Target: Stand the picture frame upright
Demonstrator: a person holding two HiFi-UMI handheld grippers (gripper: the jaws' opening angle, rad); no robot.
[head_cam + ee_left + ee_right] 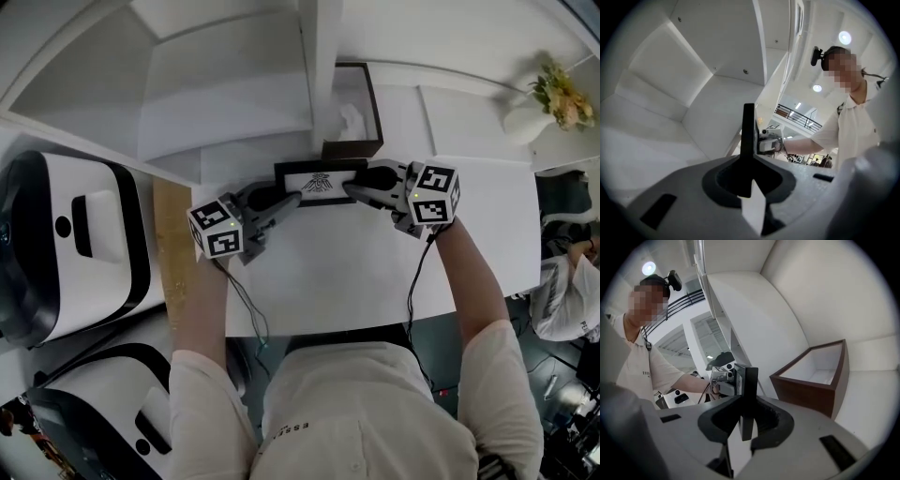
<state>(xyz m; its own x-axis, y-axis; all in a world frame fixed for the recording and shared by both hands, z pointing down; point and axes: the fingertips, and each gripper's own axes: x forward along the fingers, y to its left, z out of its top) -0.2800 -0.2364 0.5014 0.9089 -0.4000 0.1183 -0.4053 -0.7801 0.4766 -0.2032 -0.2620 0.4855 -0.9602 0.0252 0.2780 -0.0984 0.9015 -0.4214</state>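
The black picture frame with a white print is on its long edge on the white table, face toward the person. My left gripper is shut on its left end and my right gripper on its right end. In the left gripper view the frame's edge stands upright in the notch of my left gripper, with the right gripper beyond it. The right gripper view shows the frame's other edge pinched in my right gripper.
A brown wooden box stands just behind the frame, to the right in the right gripper view. White shelf panels rise at the back left. A vase of flowers sits far right. White machines stand left of the table.
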